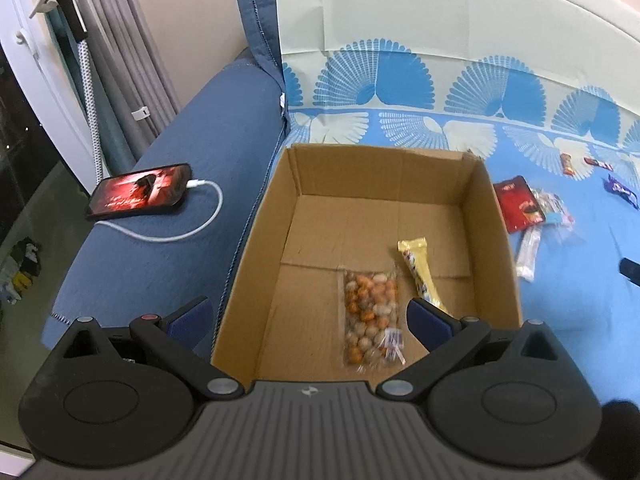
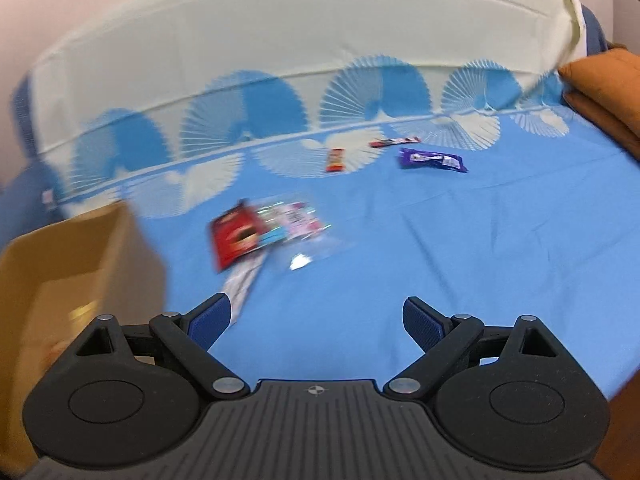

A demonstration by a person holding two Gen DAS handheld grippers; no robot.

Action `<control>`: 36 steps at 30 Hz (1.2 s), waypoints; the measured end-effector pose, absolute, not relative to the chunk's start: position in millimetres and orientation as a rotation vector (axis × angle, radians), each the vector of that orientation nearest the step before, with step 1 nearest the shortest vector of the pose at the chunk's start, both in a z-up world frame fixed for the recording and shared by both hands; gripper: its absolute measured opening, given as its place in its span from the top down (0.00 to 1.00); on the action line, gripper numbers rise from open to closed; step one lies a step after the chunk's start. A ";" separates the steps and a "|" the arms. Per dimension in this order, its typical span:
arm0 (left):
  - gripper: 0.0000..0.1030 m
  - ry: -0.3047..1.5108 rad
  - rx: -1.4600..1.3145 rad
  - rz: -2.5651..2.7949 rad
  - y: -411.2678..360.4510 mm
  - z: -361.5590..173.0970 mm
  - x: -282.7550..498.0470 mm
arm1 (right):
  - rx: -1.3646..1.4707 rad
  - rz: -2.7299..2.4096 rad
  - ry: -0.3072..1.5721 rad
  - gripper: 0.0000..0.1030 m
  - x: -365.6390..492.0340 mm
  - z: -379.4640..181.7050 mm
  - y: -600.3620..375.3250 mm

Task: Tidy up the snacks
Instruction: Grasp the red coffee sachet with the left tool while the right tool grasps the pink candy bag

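Blue sheet (image 2: 440, 240) strewn with snacks, cardboard box (image 1: 494, 240) at its left holding a nut bag (image 1: 370, 316) and yellow bar (image 1: 420, 272), red packet (image 2: 236, 236) just outside, left gripper (image 1: 308, 316) and right gripper (image 2: 316, 316) jaws wide apart, empty.

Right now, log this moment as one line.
box: nut bag, yellow bar inside | left tool: open, above box | right tool: open, empty | red packet: on sheet

Far half of the cardboard box (image 1: 360, 216) floor is bare; nut bag (image 1: 370, 316) and yellow bar (image 1: 420, 276) crowd its near-right corner.
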State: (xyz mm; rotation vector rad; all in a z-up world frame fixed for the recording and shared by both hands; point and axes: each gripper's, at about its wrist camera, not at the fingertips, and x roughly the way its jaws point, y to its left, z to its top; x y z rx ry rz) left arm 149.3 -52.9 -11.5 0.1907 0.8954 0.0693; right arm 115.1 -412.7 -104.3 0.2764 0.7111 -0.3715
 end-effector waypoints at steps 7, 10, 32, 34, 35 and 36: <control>0.00 0.917 0.221 0.072 -75.6 -15.5 189.3 | 0.011 -0.304 0.836 0.08 207.4 -193.8 -415.1; 0.00 0.923 0.236 0.072 -86.1 -18.3 205.2 | -0.148 -0.252 0.797 0.04 234.2 -221.2 -396.5; 0.00 1.082 0.297 -0.347 -351.6 -103.5 379.9 | 0.281 -0.812 0.523 0.85 206.0 -217.4 -489.9; 0.00 1.104 0.327 -0.323 -365.6 -132.2 402.7 | 0.298 -0.822 0.513 0.85 207.1 -222.5 -500.7; 0.00 1.128 0.340 -0.306 -369.7 -145.9 413.2 | 0.308 -0.837 0.504 0.85 206.8 -224.0 -506.8; 0.00 1.161 0.338 -0.288 -371.4 -158.1 423.5 | 0.325 -0.852 0.493 0.85 201.9 -223.9 -511.8</control>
